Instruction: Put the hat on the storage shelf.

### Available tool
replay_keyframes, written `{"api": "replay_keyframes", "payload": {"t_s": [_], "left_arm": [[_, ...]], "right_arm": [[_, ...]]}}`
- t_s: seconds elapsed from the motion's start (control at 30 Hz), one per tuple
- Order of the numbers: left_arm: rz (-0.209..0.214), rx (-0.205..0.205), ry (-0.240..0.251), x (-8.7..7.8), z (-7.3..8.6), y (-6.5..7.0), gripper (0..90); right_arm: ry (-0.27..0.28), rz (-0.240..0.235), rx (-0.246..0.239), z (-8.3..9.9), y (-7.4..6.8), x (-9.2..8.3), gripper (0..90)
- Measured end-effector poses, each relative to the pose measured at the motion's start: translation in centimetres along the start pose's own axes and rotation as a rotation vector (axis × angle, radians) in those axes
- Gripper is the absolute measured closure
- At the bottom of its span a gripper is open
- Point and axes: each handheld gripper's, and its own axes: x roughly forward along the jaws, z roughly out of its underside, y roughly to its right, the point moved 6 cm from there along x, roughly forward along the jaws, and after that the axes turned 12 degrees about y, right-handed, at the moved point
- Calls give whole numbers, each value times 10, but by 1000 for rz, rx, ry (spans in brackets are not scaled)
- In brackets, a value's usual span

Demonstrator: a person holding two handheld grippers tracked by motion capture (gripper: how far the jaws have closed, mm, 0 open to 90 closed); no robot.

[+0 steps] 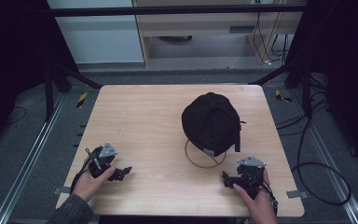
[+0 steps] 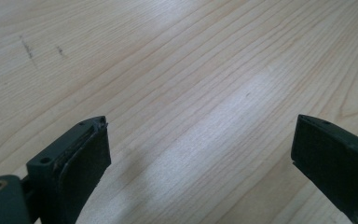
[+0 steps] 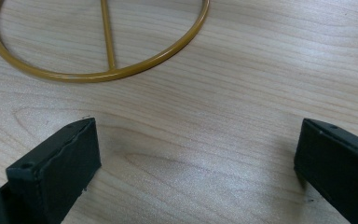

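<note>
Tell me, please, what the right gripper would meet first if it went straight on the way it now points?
Most likely the yellow wire ring of the stand under the black cap. The right gripper, open and empty, has bare wooden table before that ring; depth is hard to judge.

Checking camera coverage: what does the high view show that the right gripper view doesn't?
High view alone: the black fabric cap sitting on its stand, the left gripper held at the table's near left, both hands, and the floor cables around the table.

Right gripper view alone: a close look at the straight yellow crossbar inside the ring, and the right gripper with jaws wide apart, nothing between them.

Both: the yellow metal ring base and the light wooden table.
</note>
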Motion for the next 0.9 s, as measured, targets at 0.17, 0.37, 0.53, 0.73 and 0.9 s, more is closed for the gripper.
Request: {"api": "replay_keyframes", "payload": {"t_s": [0.17,0.37,0.53,0.73,0.9], "left_arm": [[-13,-12,4,2,7,-7,41],[-26,-15,7,4,14,-11,40],[-23,-43,24,8,20,-12,16],[-10,-44,33,8,21,-16,0],[-10,-44,32,8,21,-16,0]], "right_arm": [[-1,1,1,0,0,0,4],[0,0,0,0,0,0,4],[-1,1,1,0,0,0,4],[0,0,0,0,0,0,4],[-2,2,5,0,0,0,4]]}}
